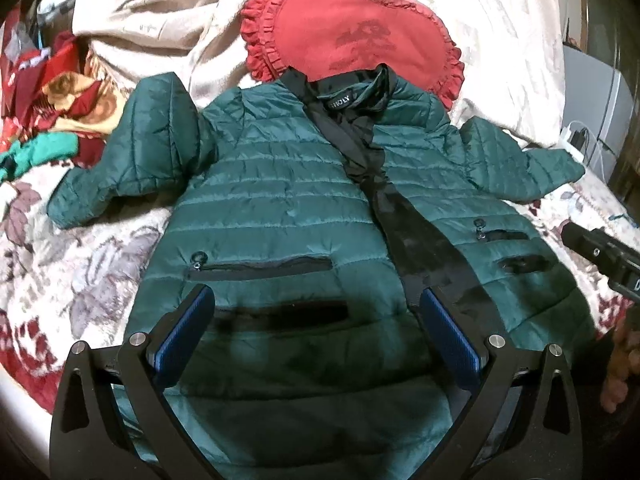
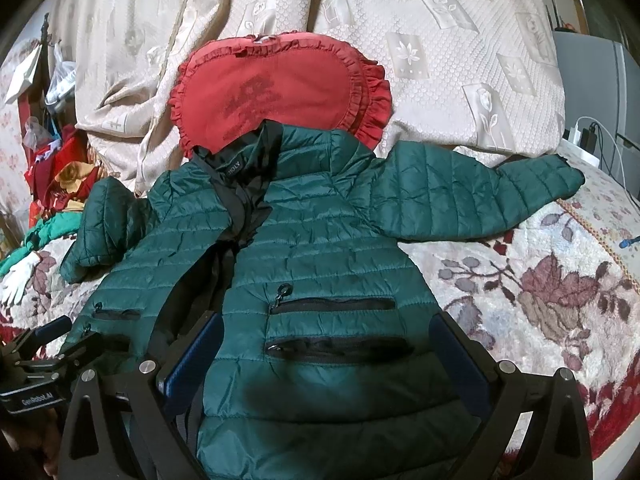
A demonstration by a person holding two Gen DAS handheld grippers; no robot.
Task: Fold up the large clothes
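A dark green quilted puffer jacket (image 1: 280,200) lies face up on the bed, sleeves spread, front partly open showing black lining. It fills the right wrist view (image 2: 328,248) too. My left gripper (image 1: 316,304) is open, hovering over the jacket's lower left panel near the zip pockets, holding nothing. My right gripper (image 2: 328,332) is open over the lower right panel, jaws either side of the pocket zips, holding nothing. The right gripper shows at the edge of the left wrist view (image 1: 600,256); the left gripper shows in the right wrist view (image 2: 48,344).
A red frilled heart cushion (image 1: 352,28) lies under the collar, also in the right wrist view (image 2: 276,88). Beige bedding (image 2: 440,40) is behind. A floral blanket (image 2: 540,280) covers the bed. Piled clothes (image 1: 60,92) lie far left. Chargers and cables (image 2: 584,132) sit right.
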